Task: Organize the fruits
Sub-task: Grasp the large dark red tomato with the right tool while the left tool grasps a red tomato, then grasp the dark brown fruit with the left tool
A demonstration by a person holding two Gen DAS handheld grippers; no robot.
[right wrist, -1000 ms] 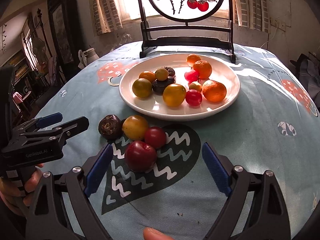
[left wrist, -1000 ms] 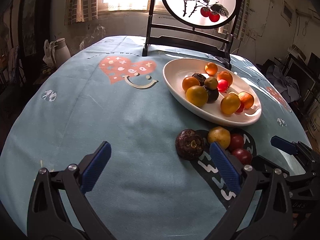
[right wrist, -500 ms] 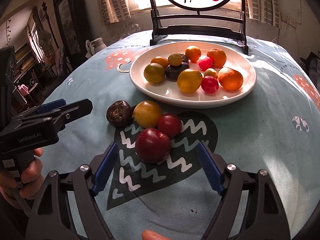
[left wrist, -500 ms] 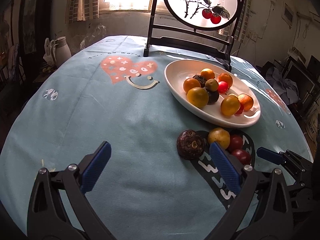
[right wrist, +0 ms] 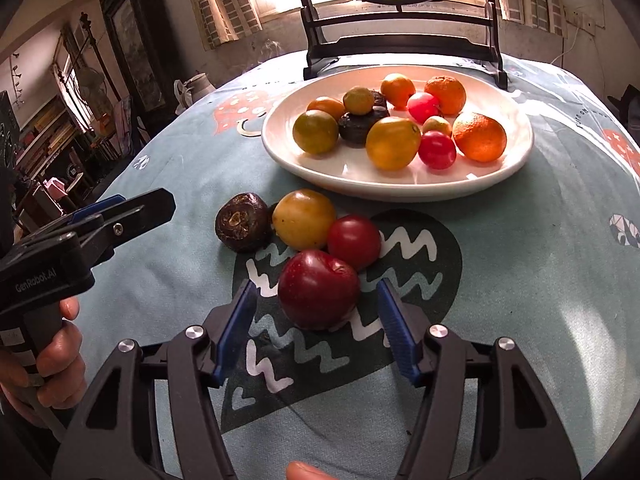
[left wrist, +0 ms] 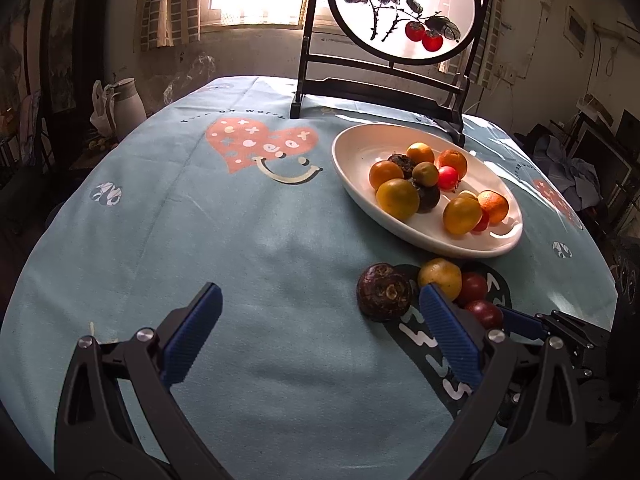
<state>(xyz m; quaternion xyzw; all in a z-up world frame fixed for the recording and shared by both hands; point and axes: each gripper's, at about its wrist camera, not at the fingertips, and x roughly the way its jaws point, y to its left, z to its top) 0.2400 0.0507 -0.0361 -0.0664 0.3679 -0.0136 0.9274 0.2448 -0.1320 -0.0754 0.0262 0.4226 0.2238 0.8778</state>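
A dark red plum [right wrist: 318, 288] lies on the blue tablecloth between the jaws of my right gripper [right wrist: 316, 285]. The jaws are closing, and a small gap still shows between each pad and the plum. Just behind it sit a small red fruit [right wrist: 354, 242], a yellow fruit [right wrist: 304, 219] and a wrinkled dark brown fruit [right wrist: 242, 222]. A white plate [right wrist: 400, 194] further back holds several orange, yellow, red and dark fruits. My left gripper [left wrist: 319, 292] hovers open over bare cloth, with the brown fruit [left wrist: 384, 292] just beyond its right fingertip.
A round painted screen on a black stand [left wrist: 400, 12] rises behind the plate [left wrist: 404, 234]. A white jug [left wrist: 128, 104] stands beyond the table's far left edge. A hand [right wrist: 52, 356] holds the left gripper's handle at the left of the right wrist view.
My right gripper has moved forward until its fingers flank the dark red plum, and its jaws have narrowed. The left gripper has stayed where it was.
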